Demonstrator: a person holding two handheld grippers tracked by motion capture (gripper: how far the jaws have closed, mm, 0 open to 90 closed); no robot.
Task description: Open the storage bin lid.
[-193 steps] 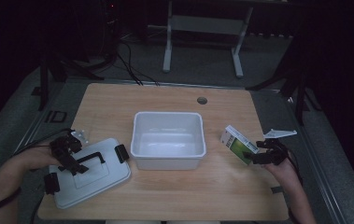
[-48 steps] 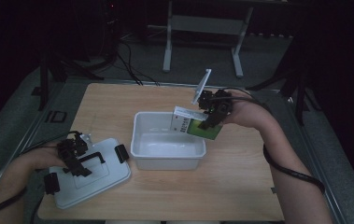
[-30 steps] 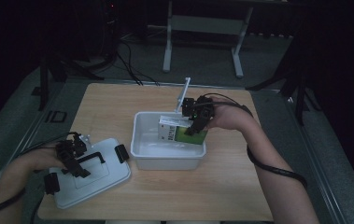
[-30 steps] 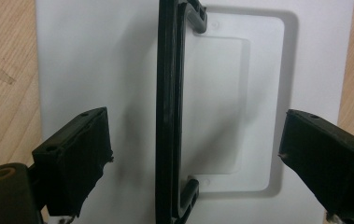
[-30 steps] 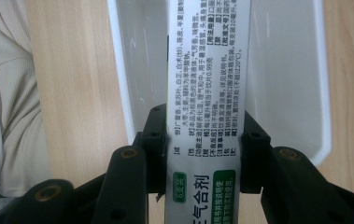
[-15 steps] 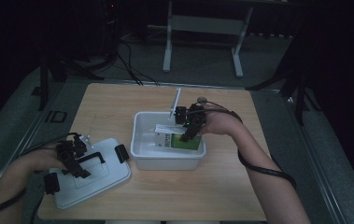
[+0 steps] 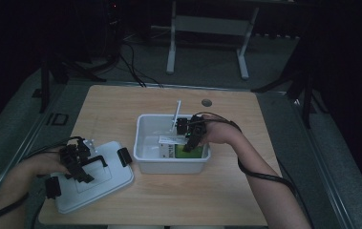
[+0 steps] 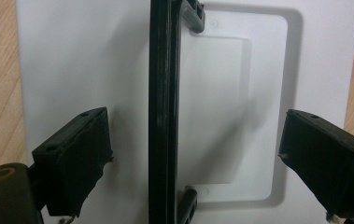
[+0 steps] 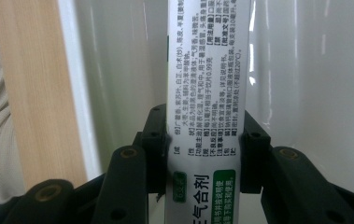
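Note:
A white and green medicine box point(image 7: 176, 148) point(image 9: 207, 84) is held low inside the white plastic bin point(image 7: 145, 123), near its right side, with my right gripper point(image 7: 190, 138) point(image 9: 206, 140) shut on its narrow printed edge. The bin's white lid point(image 7: 100, 183) point(image 8: 72, 70) lies flat on the table at the front left, its black handle point(image 7: 92, 164) point(image 8: 163, 107) on top. My left gripper point(image 7: 78, 160) point(image 8: 193, 154) hovers just above the lid, open, its jaws on either side of the handle and not touching it.
The wooden table point(image 7: 121, 102) has a round cable hole point(image 7: 207, 102) at the back, behind the bin. Black latches point(image 7: 124, 156) sit on the lid's ends. Dark floor and a metal stand point(image 7: 207, 28) lie beyond the table.
My right gripper has carried the box from the table's right edge over the bin and lowered it inside. The left gripper has stayed above the lid's handle.

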